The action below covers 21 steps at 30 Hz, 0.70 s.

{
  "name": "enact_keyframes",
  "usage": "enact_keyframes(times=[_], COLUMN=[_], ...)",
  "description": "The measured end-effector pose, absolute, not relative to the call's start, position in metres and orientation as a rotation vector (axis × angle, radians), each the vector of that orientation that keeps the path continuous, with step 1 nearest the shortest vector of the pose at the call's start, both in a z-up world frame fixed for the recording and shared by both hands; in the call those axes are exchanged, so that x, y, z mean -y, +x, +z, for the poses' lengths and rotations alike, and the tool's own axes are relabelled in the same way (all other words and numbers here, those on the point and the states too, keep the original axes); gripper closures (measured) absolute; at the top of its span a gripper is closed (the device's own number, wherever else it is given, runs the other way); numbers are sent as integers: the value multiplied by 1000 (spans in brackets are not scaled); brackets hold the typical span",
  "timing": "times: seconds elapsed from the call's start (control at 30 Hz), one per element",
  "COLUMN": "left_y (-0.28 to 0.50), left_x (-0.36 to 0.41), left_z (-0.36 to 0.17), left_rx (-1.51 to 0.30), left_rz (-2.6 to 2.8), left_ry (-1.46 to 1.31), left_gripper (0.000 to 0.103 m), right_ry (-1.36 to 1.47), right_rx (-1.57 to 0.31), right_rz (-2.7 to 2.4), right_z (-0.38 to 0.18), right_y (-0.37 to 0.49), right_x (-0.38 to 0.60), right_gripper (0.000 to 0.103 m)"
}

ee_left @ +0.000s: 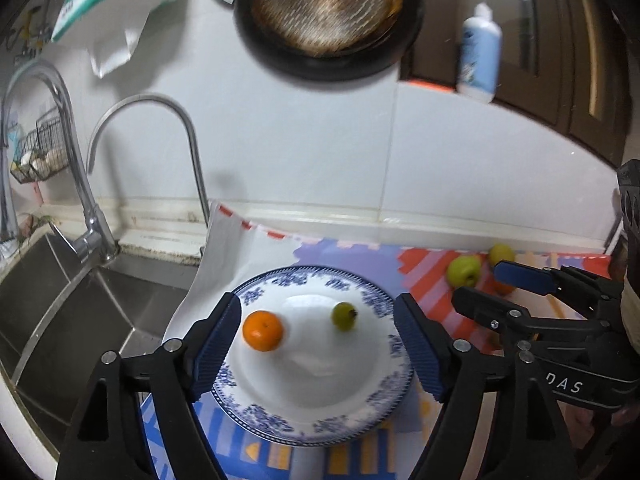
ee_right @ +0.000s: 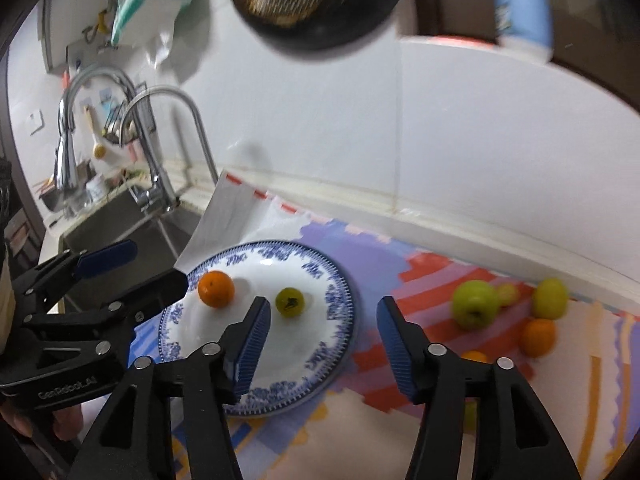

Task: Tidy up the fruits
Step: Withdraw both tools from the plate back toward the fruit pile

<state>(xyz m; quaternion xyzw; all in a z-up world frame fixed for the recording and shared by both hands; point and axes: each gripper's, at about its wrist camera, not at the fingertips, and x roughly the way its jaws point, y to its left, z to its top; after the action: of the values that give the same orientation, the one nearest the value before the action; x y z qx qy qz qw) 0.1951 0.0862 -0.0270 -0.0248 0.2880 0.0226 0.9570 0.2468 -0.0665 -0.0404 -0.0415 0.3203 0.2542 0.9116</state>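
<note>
A blue-patterned white plate (ee_left: 360, 408) (ee_right: 328, 276) lies on a colourful mat and holds a small orange (ee_left: 263, 330) (ee_right: 216, 289) and a small green fruit (ee_left: 344, 315) (ee_right: 289, 302). My left gripper (ee_left: 318, 348) (ee_right: 132, 266) is open and empty above the plate. My right gripper (ee_right: 322, 344) (ee_left: 480, 286) is open and empty over the plate's right edge. Loose on the mat to the right lie a green apple (ee_right: 475, 303) (ee_left: 464, 271), a yellow-green fruit (ee_right: 551, 298) (ee_left: 501, 254) and an orange (ee_right: 538, 337).
A steel sink (ee_left: 60, 320) with two taps (ee_left: 72, 152) lies left of the mat. A dark round pan (ee_left: 328, 16) and a blue bottle (ee_left: 480, 52) hang on the white wall behind. More small fruit (ee_right: 474, 357) lies behind my right finger.
</note>
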Motion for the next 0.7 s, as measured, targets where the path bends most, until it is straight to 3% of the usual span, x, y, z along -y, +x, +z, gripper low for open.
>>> enact_keyframes(times=[0.3, 0.7], left_y=[159, 141], left_x=[-49, 2], left_z=[-3, 6], left_rx=[-517, -456], left_rz=[-11, -99], left_ry=[1, 79], left_gripper=[13, 10], right_ry=[-49, -36], right_rx=[-600, -525], right_rz=[447, 321], right_z=[-10, 8], right_y=[208, 168], right_x=[112, 169], right_gripper=[36, 31])
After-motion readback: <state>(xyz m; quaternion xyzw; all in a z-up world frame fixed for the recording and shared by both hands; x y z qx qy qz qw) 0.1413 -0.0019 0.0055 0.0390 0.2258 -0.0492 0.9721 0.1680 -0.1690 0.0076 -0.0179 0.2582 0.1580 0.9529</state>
